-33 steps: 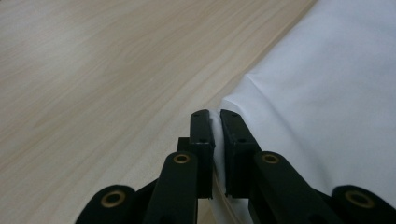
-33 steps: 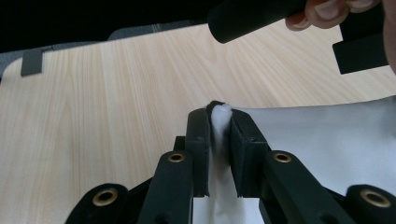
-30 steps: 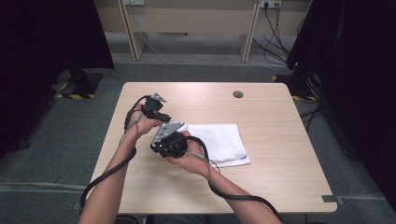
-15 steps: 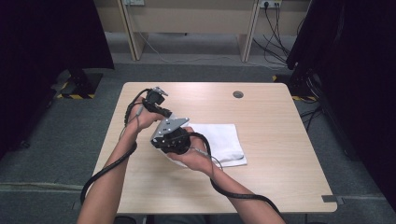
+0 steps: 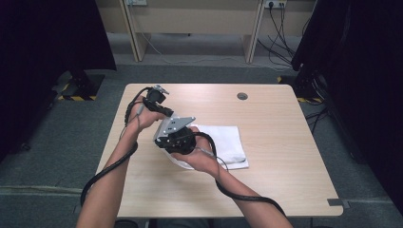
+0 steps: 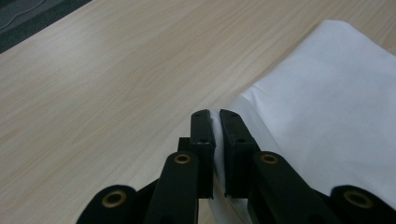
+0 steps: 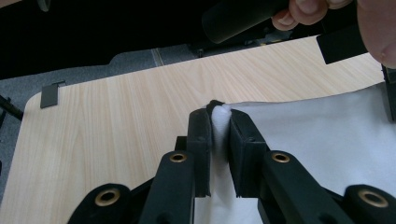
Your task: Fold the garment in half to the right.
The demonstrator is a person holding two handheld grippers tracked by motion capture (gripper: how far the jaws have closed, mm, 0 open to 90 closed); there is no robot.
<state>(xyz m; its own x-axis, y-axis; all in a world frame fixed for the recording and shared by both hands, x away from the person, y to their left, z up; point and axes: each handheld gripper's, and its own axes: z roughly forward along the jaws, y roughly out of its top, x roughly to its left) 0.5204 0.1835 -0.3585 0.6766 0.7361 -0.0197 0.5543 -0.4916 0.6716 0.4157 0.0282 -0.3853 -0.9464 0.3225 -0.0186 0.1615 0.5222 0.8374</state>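
Note:
A white cloth lies folded on the wooden table, right of centre. Its near-left part is lifted off the top. My left gripper is held above the cloth's left edge, and in the left gripper view its jaws are shut on a thin fold of the cloth. My right gripper is just in front of it. In the right gripper view its jaws are shut on a bunched corner of the cloth. The other hand shows at the top right there.
A round cable hole sits near the table's far edge. A taped corner marks the near right. Cables trail from both grippers along the forearms. A desk frame and dark curtains stand beyond the table.
Both hands have risen a little, and the cloth's left edge has come up with them. Both grips on the cloth are unchanged.

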